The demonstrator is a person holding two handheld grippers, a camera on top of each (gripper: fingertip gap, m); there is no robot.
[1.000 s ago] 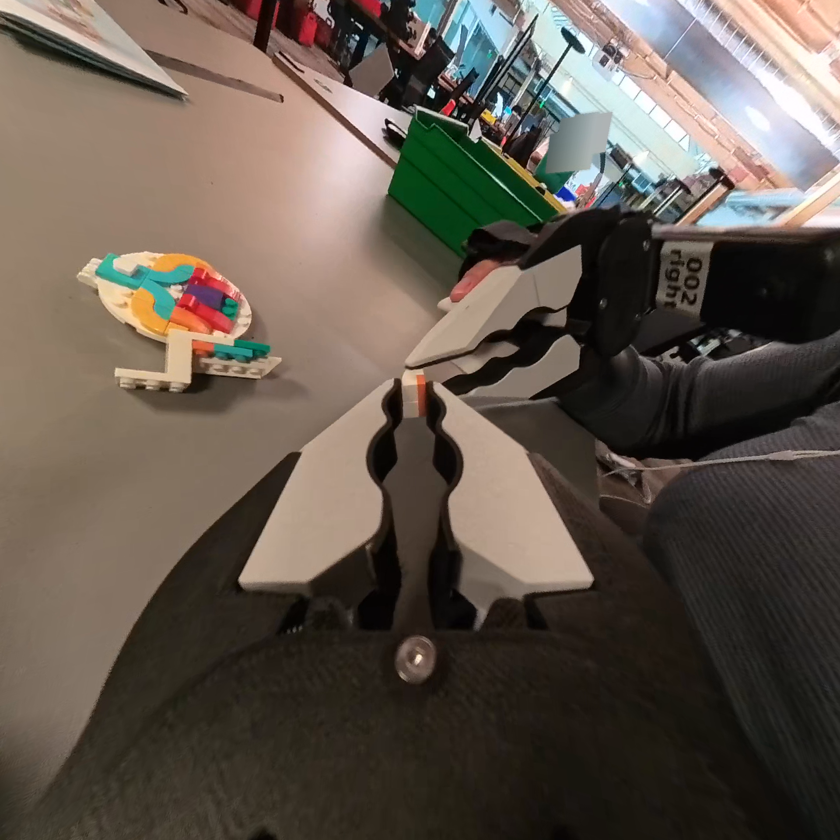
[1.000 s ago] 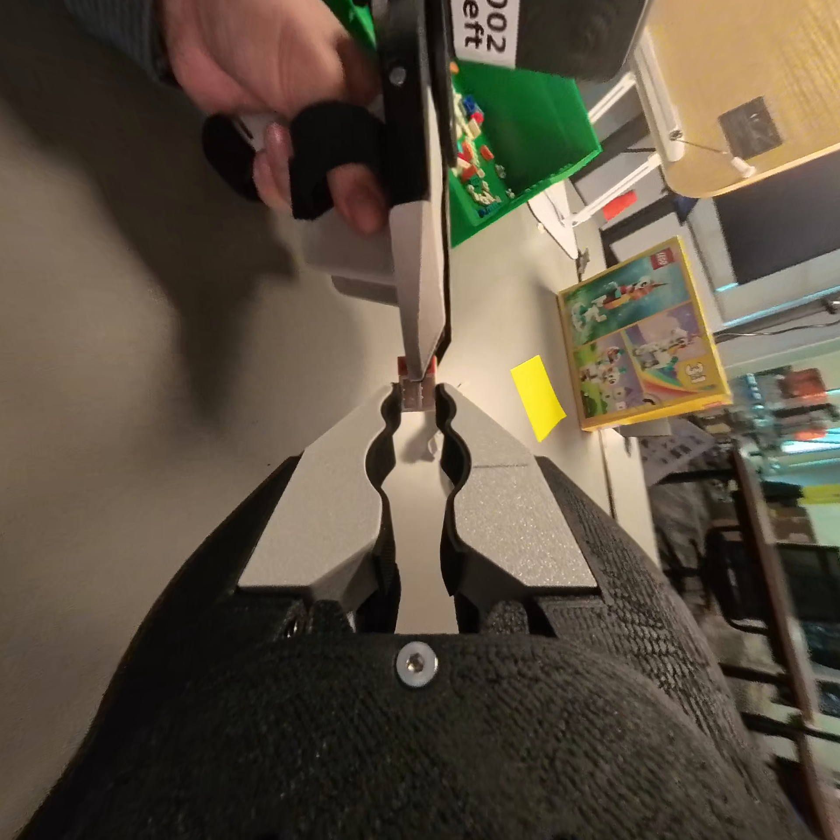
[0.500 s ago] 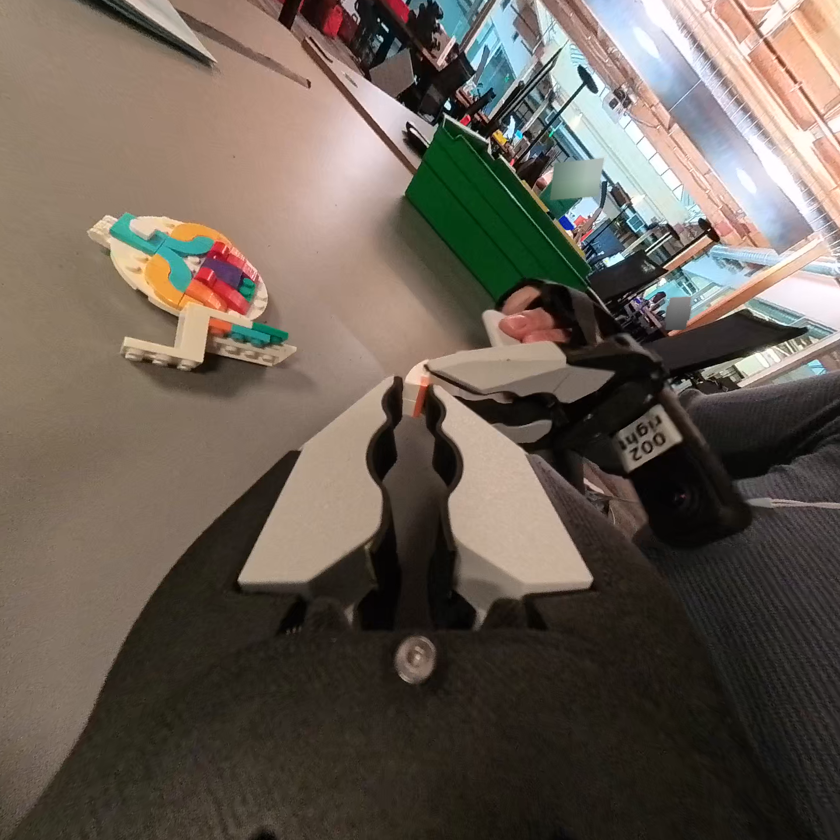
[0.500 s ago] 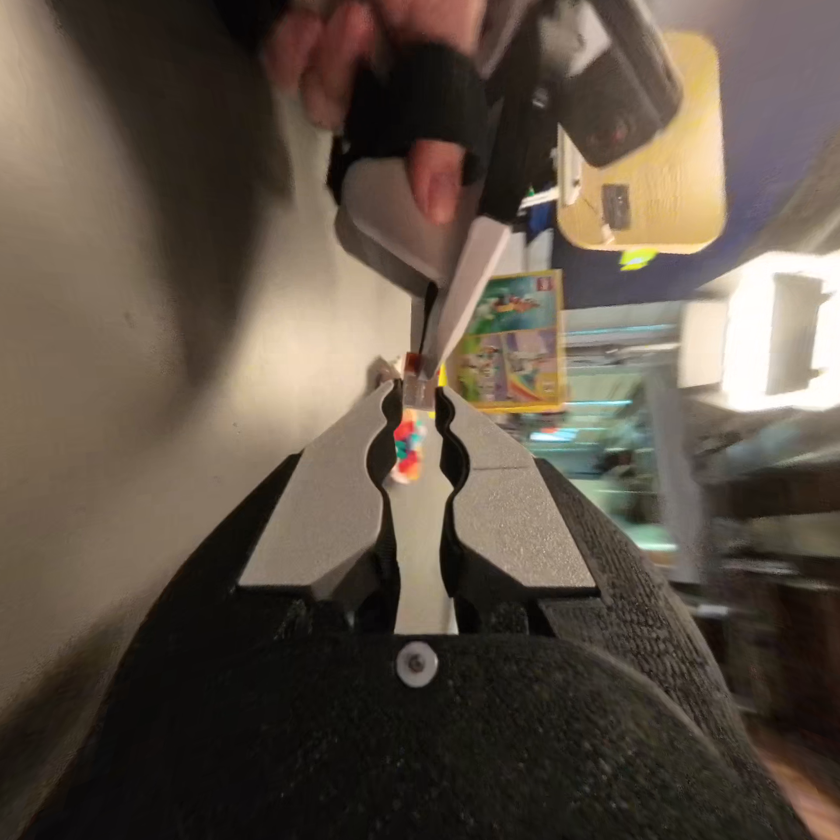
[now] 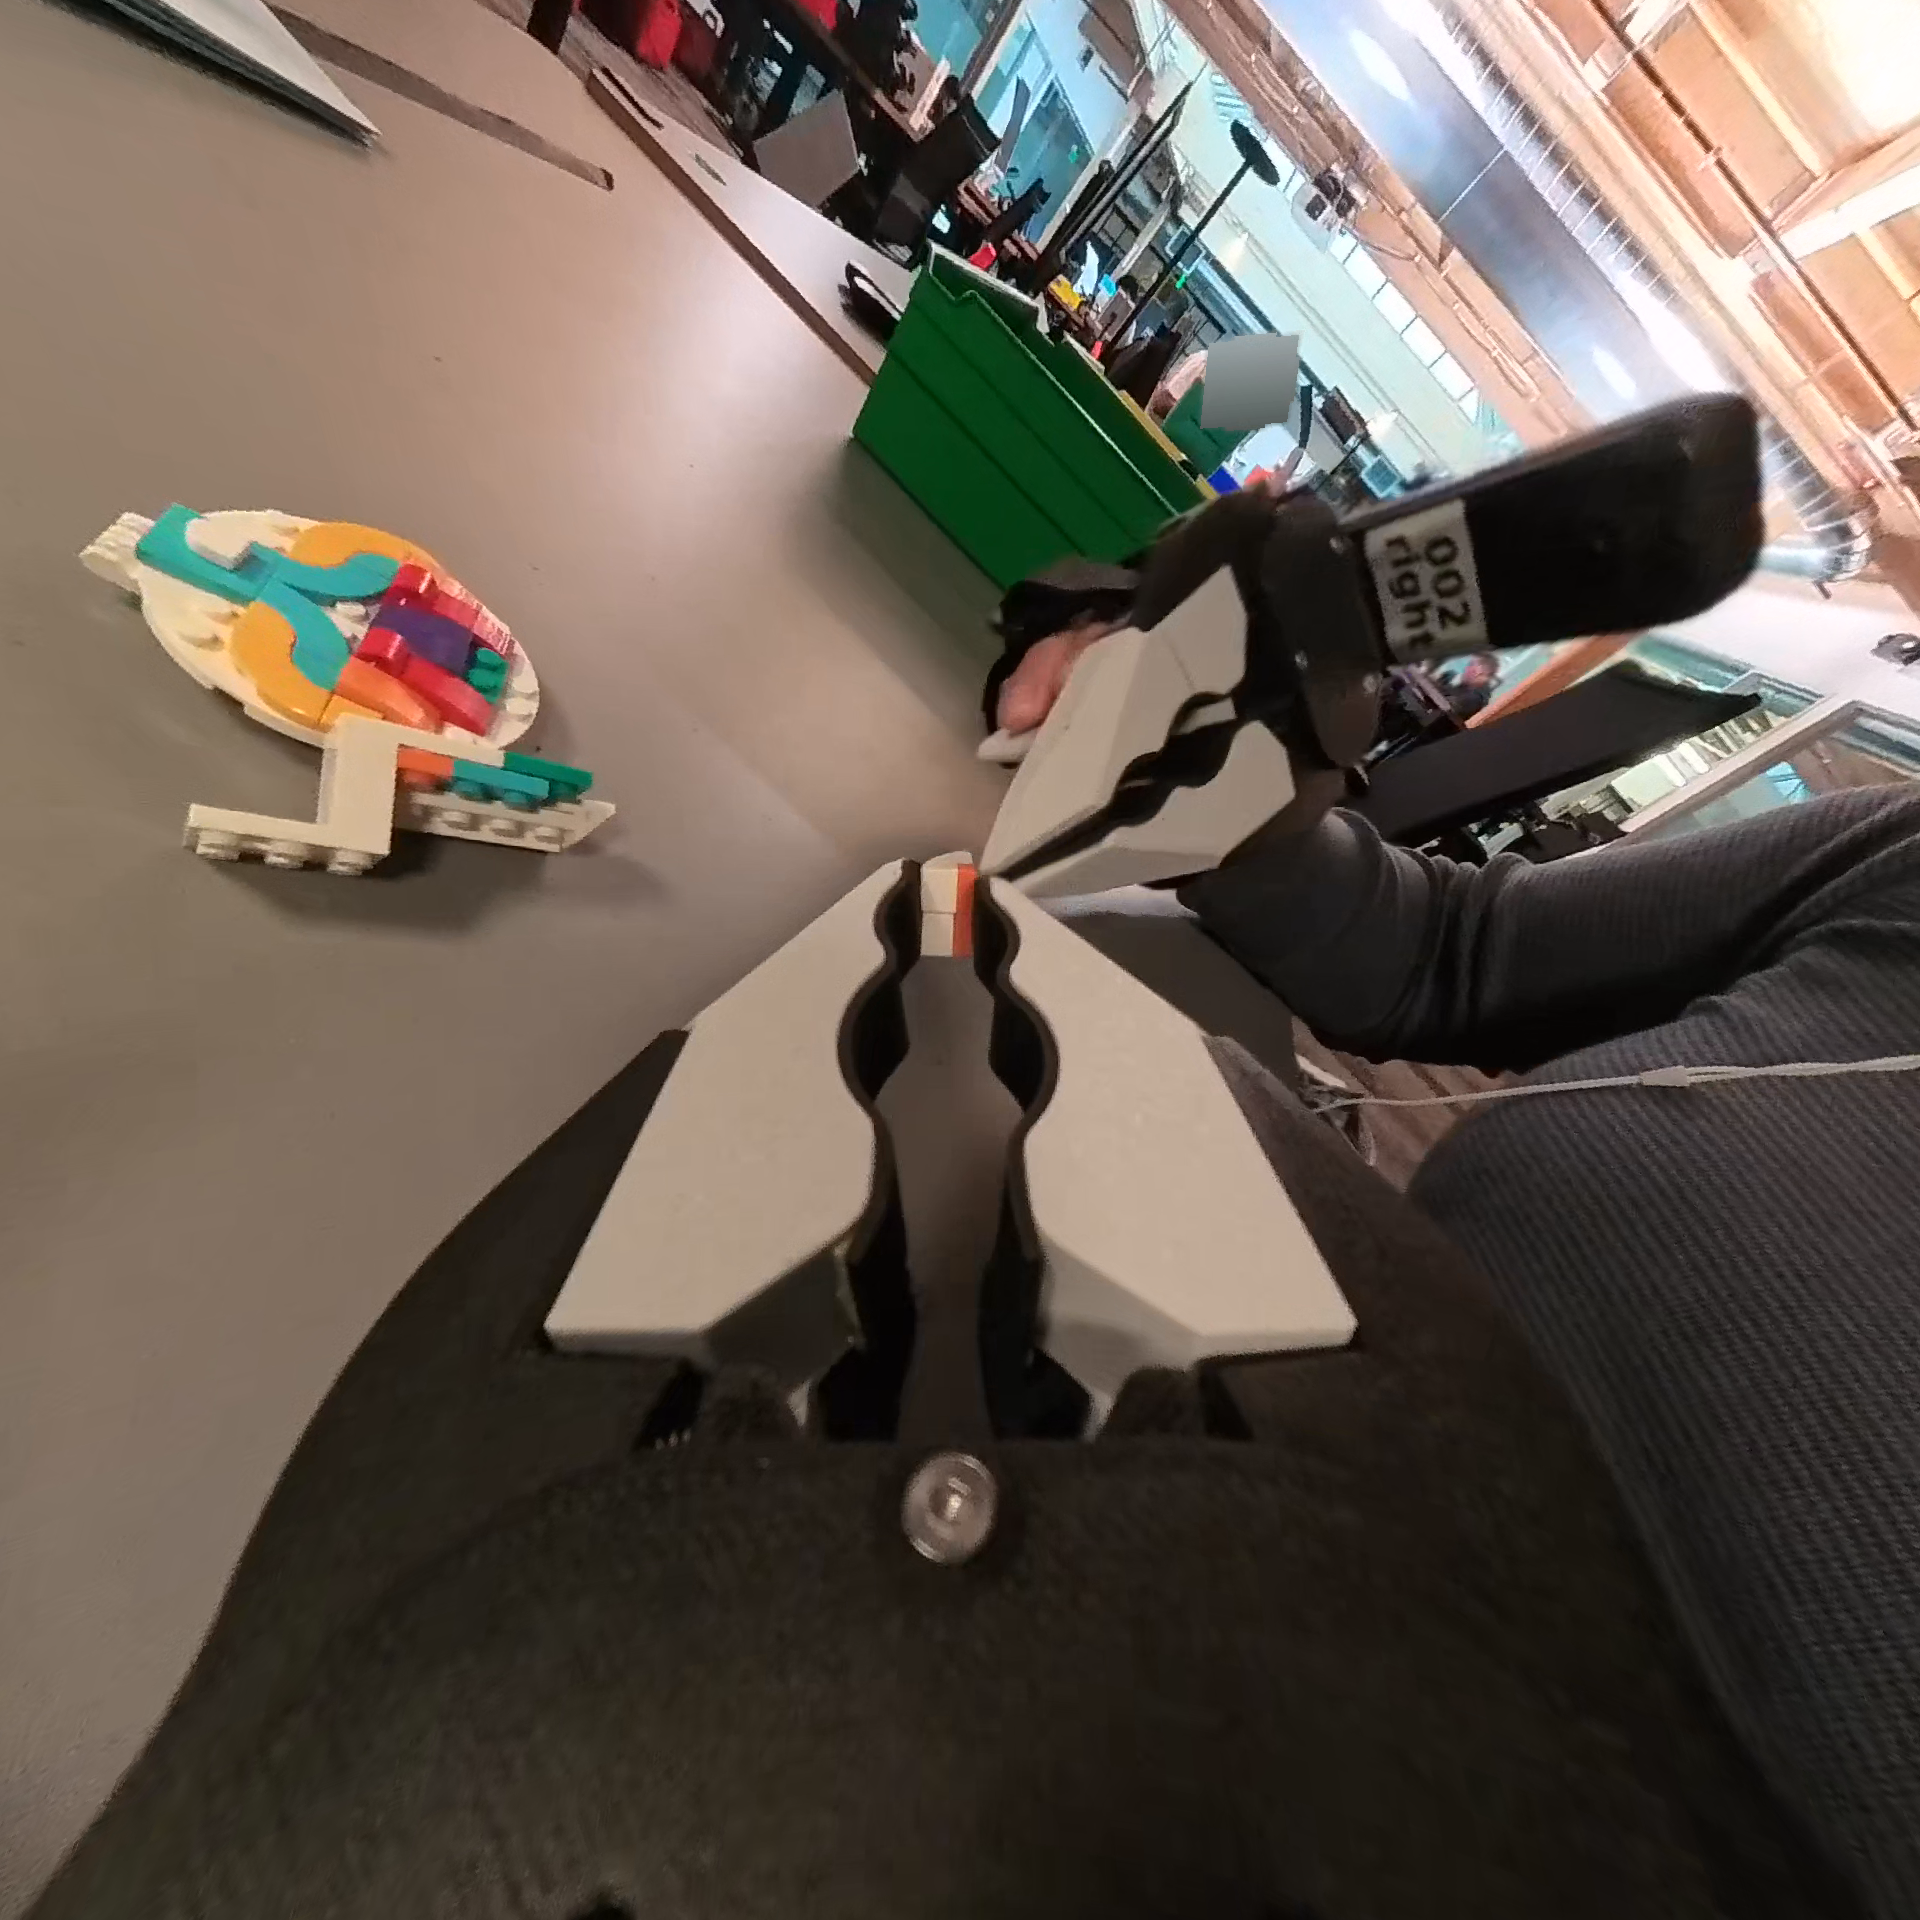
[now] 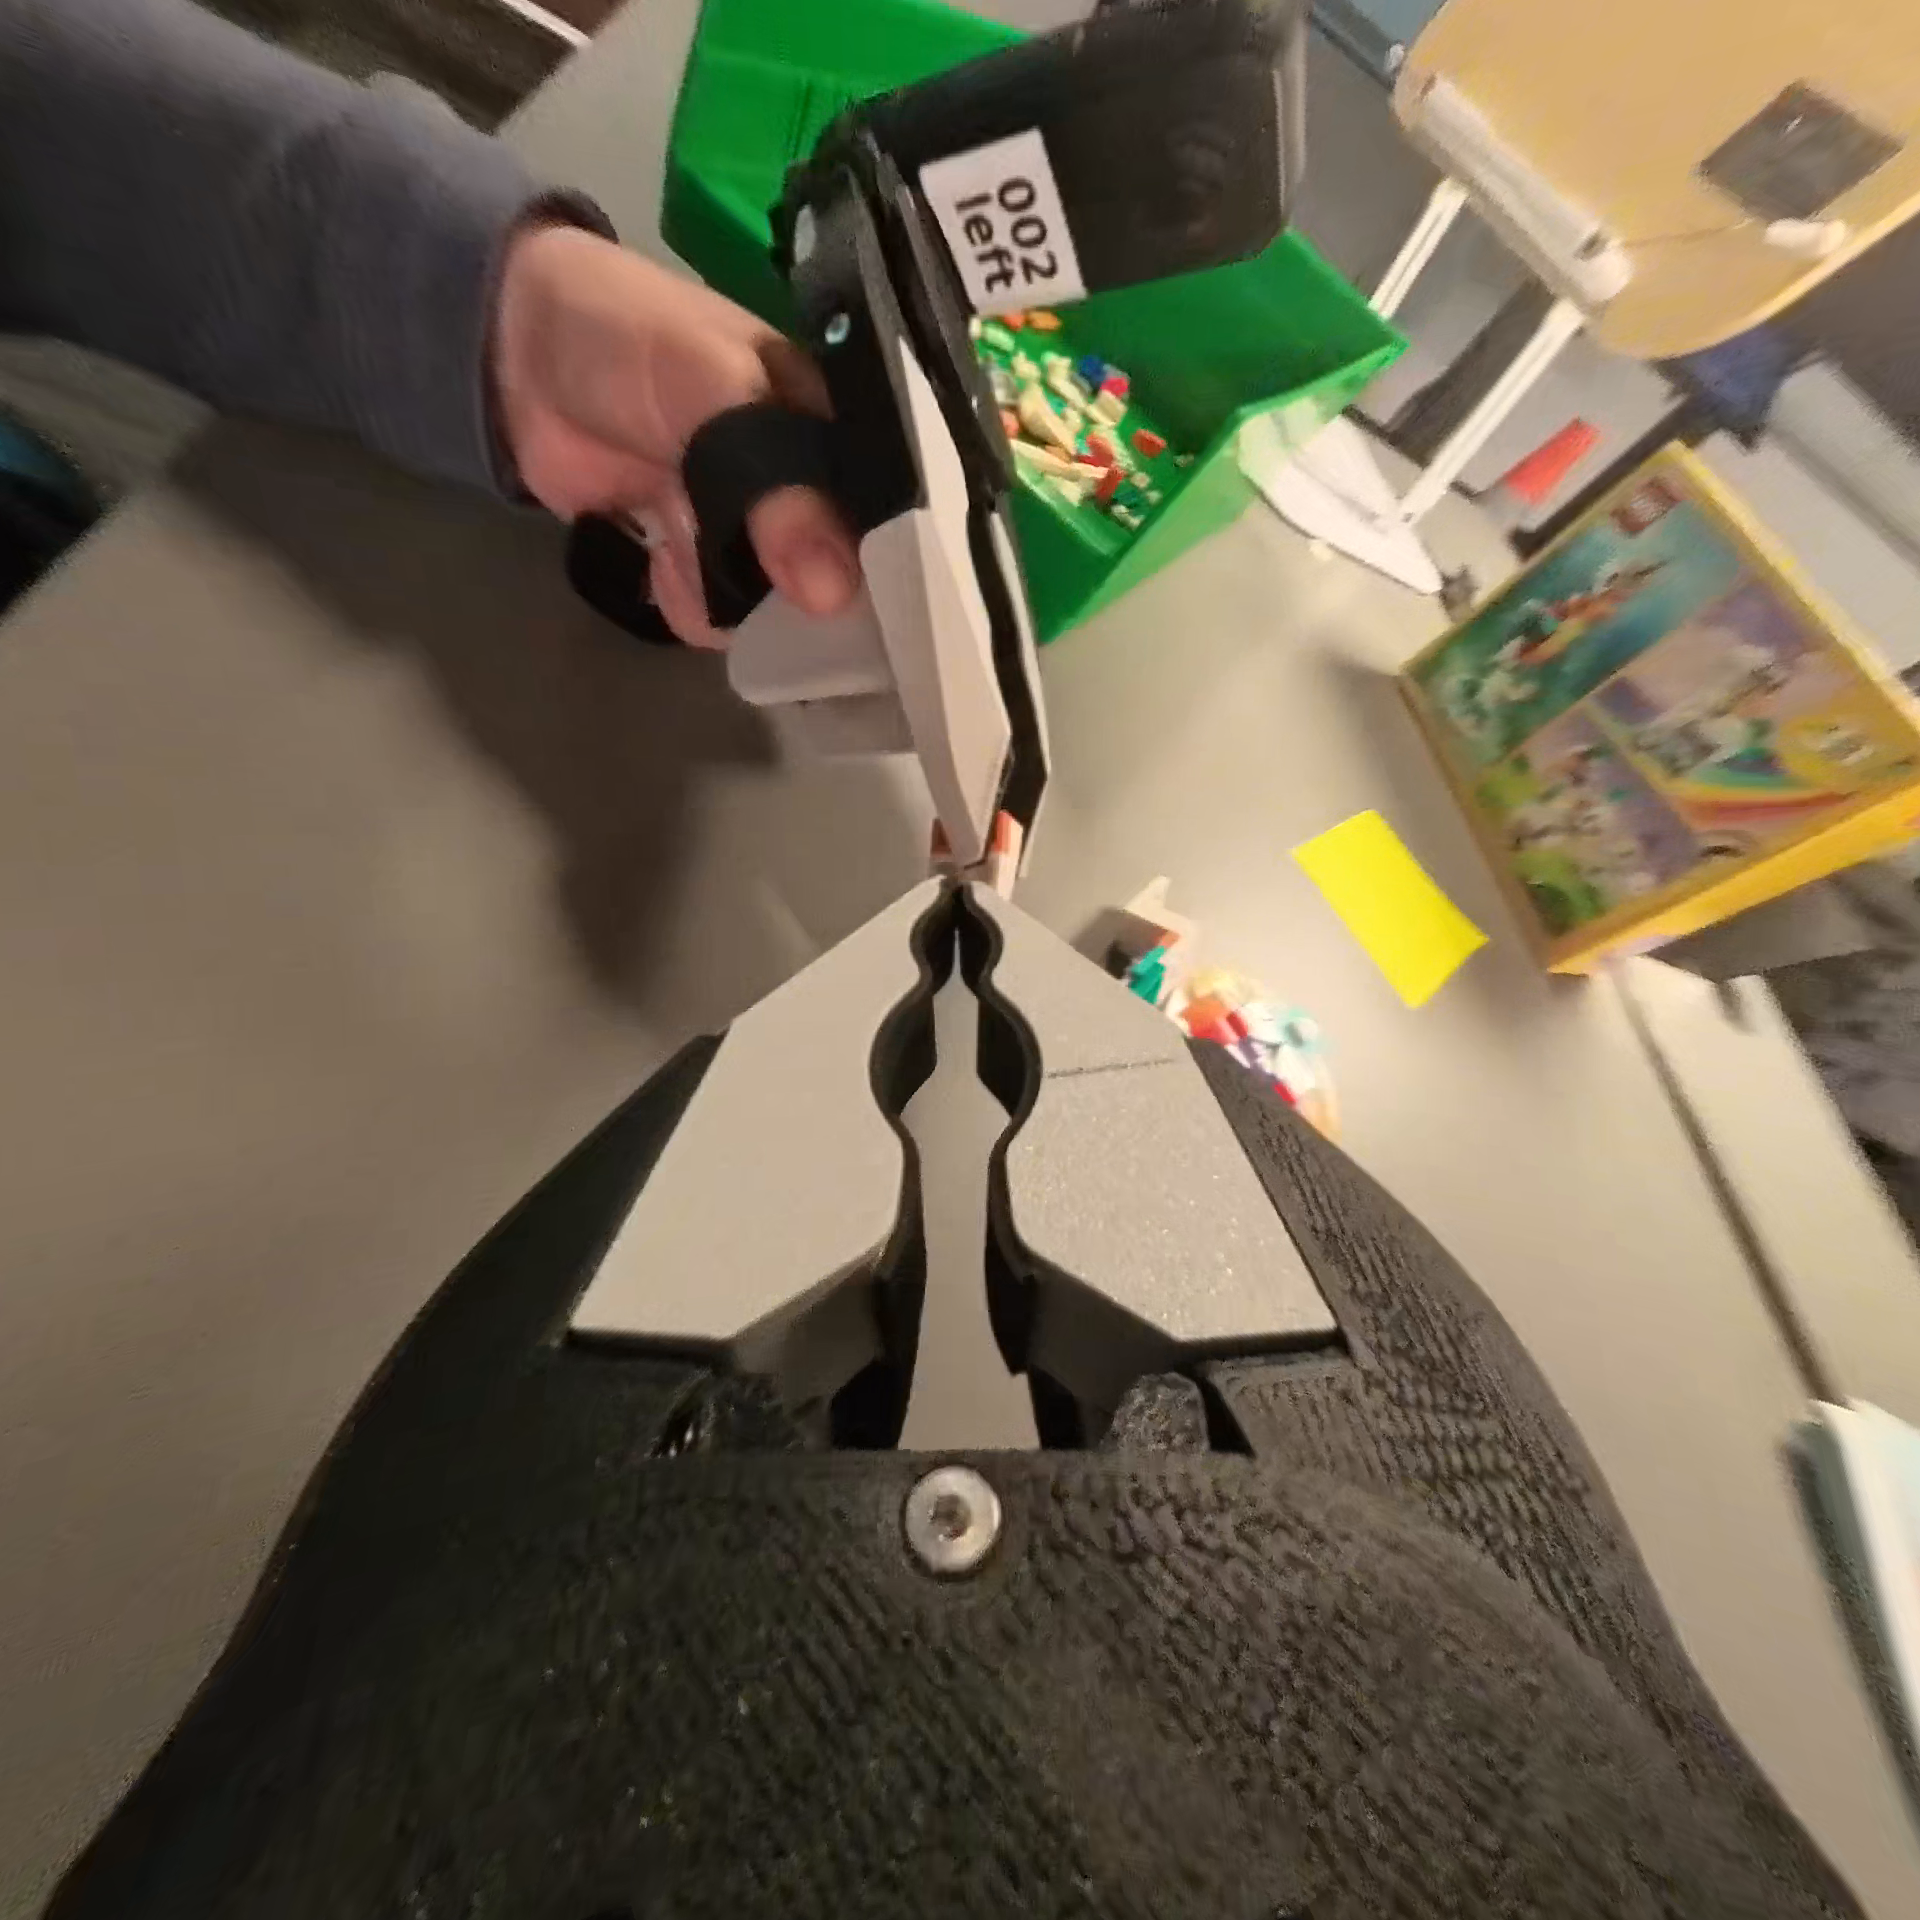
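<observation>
Grey table (image 5: 436, 343), left gripper (image 5: 948, 902) clamping white-orange brick (image 5: 948, 906), right gripper (image 6: 958, 896) closed, empty.

table (image 5: 416, 312): grey, matt, bears everything named below
green bin (image 5: 997, 457): at the far table edge, walls stepped, open on top
loose bricks (image 6: 1070, 416): a heap in the bin, mostly cream, with red, green and blue bits
brick model (image 5: 353, 644): flat white oval plate with teal, orange, red and purple pieces, white strips jutting from one end; well apart from the bin
picture box (image 6: 1662, 748): yellow-edged, lying flat
yellow slip (image 6: 1387, 904): on the table, between box and model
booklet (image 5: 239, 62): at the far corner, only its edge shows
round wooden top (image 6: 1662, 156): on white legs, beyond the bin
</observation>
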